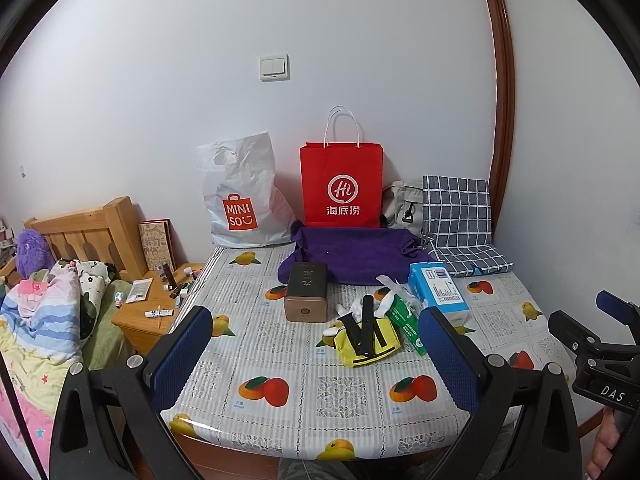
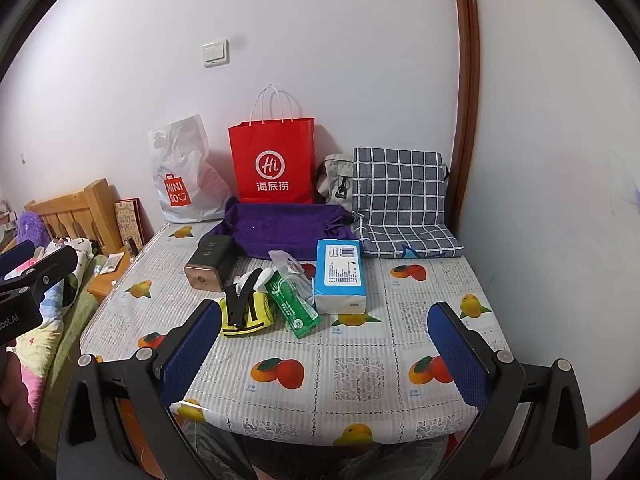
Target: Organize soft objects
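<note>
Both grippers hung empty with jaws spread wide over the near edge of the table (image 1: 320, 404): the left gripper (image 1: 316, 360) in front of the yellow pouch (image 1: 366, 338), the right gripper (image 2: 320, 356) just right of it. The pouch, taken as landmark, lay mid-table with a black strap (image 1: 366, 320) draped across it. A green tissue pack (image 2: 296, 308) touched its right side, a blue tissue pack (image 2: 340, 276) lay beyond that, and a brown box (image 1: 306, 298) stood to its left. Behind the pouch spread a purple cloth bag (image 1: 352, 254), and right of that a checked cushion (image 2: 404, 204). These soft things looked light and limp; a pinch on an edge or fold would likely hold best, though the glossy tissue wrappers might slip.
</note>
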### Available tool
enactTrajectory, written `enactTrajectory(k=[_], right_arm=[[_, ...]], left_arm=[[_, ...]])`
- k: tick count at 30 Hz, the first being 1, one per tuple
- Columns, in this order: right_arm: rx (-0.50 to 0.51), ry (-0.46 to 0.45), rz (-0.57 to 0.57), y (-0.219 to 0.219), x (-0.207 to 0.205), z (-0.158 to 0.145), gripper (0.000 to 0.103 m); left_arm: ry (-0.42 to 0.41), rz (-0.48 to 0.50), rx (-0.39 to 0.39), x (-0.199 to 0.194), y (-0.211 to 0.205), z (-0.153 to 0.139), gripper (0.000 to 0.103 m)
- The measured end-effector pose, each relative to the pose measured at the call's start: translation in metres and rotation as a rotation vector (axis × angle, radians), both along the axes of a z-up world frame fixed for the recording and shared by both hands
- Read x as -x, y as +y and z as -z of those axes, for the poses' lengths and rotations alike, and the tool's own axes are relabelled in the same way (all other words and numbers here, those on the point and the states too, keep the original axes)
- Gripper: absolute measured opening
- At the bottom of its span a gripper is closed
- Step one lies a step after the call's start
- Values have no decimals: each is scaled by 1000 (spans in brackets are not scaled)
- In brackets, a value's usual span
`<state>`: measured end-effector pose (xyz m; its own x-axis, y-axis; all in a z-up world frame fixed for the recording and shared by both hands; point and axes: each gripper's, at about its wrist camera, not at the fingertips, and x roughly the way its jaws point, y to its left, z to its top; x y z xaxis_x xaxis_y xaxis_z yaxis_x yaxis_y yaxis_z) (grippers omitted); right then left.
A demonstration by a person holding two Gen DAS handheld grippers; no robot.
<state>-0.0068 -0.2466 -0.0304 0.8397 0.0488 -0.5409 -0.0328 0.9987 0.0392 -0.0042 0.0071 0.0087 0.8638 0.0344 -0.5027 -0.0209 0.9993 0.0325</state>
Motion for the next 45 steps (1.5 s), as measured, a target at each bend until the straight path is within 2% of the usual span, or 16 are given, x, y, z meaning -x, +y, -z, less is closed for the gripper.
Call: enactTrajectory(k=[45], right_arm=[[7,-17,-8,0,5,-3,101]], left_arm=[[-3,-2,-1,3,0,2,103]])
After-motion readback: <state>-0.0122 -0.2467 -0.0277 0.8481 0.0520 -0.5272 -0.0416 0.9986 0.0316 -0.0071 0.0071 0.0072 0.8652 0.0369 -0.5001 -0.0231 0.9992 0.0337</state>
